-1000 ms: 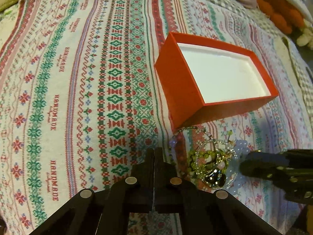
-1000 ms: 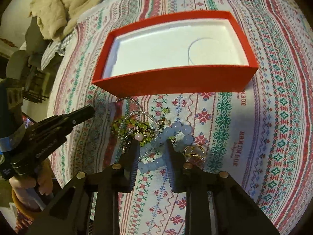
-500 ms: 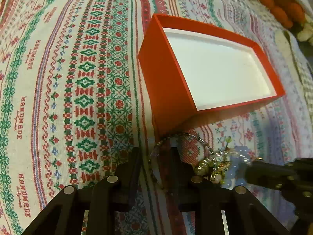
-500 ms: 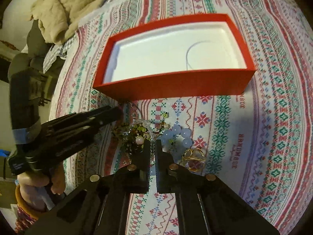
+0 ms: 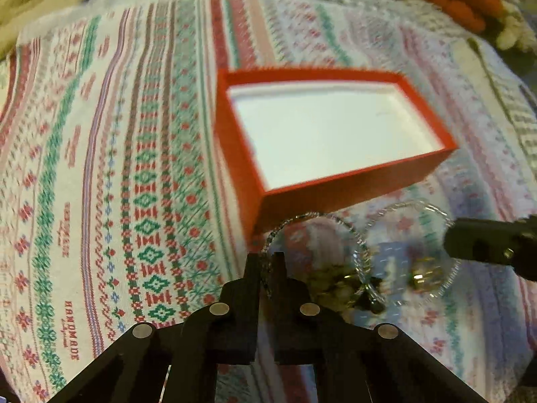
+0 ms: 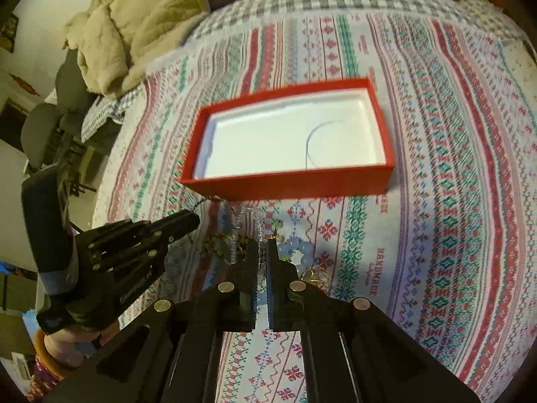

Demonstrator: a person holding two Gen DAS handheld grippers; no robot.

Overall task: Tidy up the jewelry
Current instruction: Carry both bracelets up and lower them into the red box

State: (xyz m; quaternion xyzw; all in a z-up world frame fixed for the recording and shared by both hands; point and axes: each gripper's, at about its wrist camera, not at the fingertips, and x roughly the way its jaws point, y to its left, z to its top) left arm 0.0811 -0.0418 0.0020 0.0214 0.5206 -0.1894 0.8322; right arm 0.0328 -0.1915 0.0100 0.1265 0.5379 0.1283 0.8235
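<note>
- Left gripper [image 5: 265, 263] pinches a silver bangle [image 5: 312, 231] just before the red box [image 5: 352, 194].
- Right gripper [image 6: 263, 252] clamps a clear bead strand [image 6: 260, 225] over the jewelry pile [image 6: 295, 248] on the cloth [image 6: 436, 201].

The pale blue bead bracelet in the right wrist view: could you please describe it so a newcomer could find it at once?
Start at the open red cardboard box with a white lining on the patterned red, green and white bedspread. In front of its near wall lies a jewelry tangle; the pale blue bead bracelet sits at its right side. Only it has big, round, milky blue beads.
</note>
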